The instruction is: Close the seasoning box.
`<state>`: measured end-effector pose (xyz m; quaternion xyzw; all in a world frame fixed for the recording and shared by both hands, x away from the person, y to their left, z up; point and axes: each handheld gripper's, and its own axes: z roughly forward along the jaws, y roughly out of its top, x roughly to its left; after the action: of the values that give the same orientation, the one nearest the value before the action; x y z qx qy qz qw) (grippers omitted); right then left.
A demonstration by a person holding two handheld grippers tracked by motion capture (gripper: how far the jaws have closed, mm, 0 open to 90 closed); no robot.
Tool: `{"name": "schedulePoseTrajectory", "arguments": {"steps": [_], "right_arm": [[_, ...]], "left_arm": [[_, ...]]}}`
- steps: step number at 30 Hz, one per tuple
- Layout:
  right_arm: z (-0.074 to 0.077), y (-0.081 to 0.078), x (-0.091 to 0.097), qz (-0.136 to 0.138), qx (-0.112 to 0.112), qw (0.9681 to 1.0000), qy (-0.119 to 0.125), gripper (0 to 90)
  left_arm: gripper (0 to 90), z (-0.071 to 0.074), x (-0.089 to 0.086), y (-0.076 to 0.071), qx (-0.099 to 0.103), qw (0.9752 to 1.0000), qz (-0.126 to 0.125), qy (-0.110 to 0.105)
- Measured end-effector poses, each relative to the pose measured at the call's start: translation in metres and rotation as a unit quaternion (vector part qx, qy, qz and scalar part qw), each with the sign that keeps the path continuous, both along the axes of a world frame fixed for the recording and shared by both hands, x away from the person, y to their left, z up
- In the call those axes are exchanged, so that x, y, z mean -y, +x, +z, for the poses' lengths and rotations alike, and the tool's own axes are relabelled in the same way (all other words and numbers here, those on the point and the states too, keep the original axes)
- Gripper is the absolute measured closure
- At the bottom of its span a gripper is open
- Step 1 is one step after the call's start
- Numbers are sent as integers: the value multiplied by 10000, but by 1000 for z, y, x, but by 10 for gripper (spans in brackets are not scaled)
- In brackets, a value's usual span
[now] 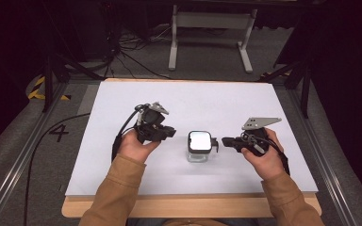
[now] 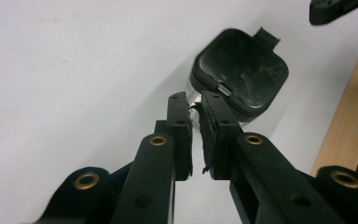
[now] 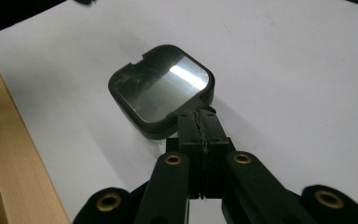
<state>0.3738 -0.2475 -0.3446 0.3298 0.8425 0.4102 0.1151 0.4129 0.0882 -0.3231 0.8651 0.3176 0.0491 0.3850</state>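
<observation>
I look down on a white sheet (image 1: 226,101) laid over a wooden table (image 1: 188,206), with dark grey floor around it and a white metal frame (image 1: 211,35) standing beyond the far edge.

Near the middle of the sheet stands a small clear container (image 1: 199,147) with a dark square lid (image 3: 162,88); the lid's glossy top catches the light. It sits upright, between my two hands.

My right gripper (image 1: 226,141) comes in from the right side and lies nearly level, its tips at the container's right edge. In the right gripper view its jaws are pressed fully together, the pads meeting face to face, and they end right at a small tab (image 3: 200,109) on the lid's rim. I cannot tell whether anything of that tab is pinched between them.

My left gripper (image 1: 169,132) is held off the sheet, just left of the container and apart from it. In the left gripper view its jaws stand a narrow gap apart with nothing between them; the frayed pads (image 2: 208,130) are clear of each other, and the container sits beyond the tips, its lid clasp (image 2: 223,89) facing me.
</observation>
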Motion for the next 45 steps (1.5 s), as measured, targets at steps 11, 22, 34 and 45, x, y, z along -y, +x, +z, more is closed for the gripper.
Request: {"name": "schedulePoseTrajectory", "arguments": {"steps": [11,22,34,45], "right_arm": [[-15,5,10,252,-503,9983,-182,900],[-41,15,-1,528,-926,9932,-470,900],[-52,26,-7,515,-876,9938,-439,900],[-51,40,-2,327,-756,9959,-386,900]], "left_arm": [[808,13,-28,-4,109,9992,278,-279],[803,9,-29,-3,24,9993,287,-237],[794,6,-35,-6,-28,9990,387,-215],[787,4,-45,-15,-52,9983,546,-174]]}}
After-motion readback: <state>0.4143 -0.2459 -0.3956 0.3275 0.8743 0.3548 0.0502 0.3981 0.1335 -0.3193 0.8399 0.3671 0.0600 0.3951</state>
